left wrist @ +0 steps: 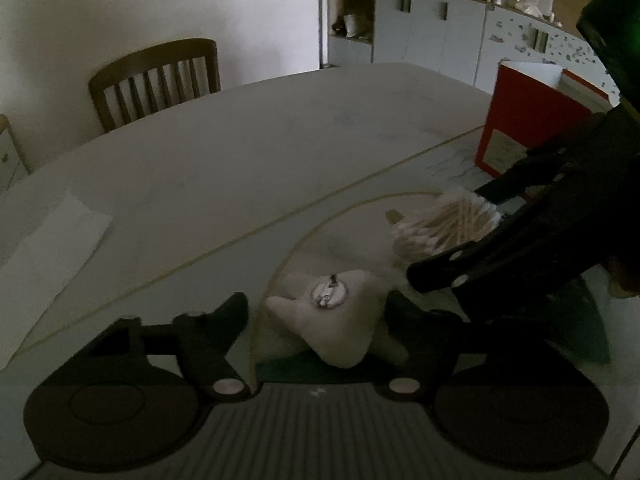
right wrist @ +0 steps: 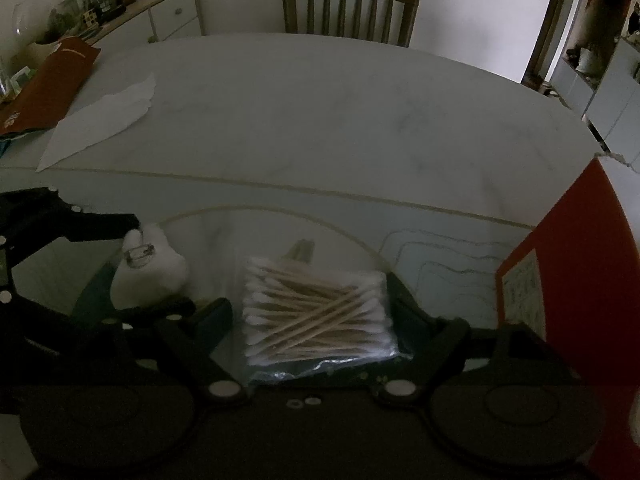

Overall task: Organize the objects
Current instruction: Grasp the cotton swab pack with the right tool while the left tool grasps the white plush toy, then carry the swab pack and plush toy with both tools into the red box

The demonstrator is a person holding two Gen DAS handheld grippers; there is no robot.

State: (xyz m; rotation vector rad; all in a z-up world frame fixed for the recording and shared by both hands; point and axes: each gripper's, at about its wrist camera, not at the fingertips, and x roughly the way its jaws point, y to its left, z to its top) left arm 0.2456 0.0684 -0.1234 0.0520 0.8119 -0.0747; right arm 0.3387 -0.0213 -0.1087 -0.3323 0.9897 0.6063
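My left gripper (left wrist: 320, 312) is shut on a small white star-shaped cushion (left wrist: 340, 332) that carries a silver safety pin (left wrist: 329, 292). The cushion also shows in the right wrist view (right wrist: 150, 276), held between the left gripper's fingers (right wrist: 108, 232). My right gripper (right wrist: 312, 312) is shut on a clear pack of wooden cotton swabs (right wrist: 316, 312), held low over the table. In the left wrist view the pack (left wrist: 444, 226) sits between the right gripper's fingers (left wrist: 444, 268), just right of the cushion.
A white marble table (right wrist: 320, 112) has a red box (left wrist: 528, 120) standing at its right side. White paper (right wrist: 100, 120) and a red-brown bag (right wrist: 52, 80) lie at the left. A wooden chair (right wrist: 348, 8) stands behind the table. Cabinets line the back wall.
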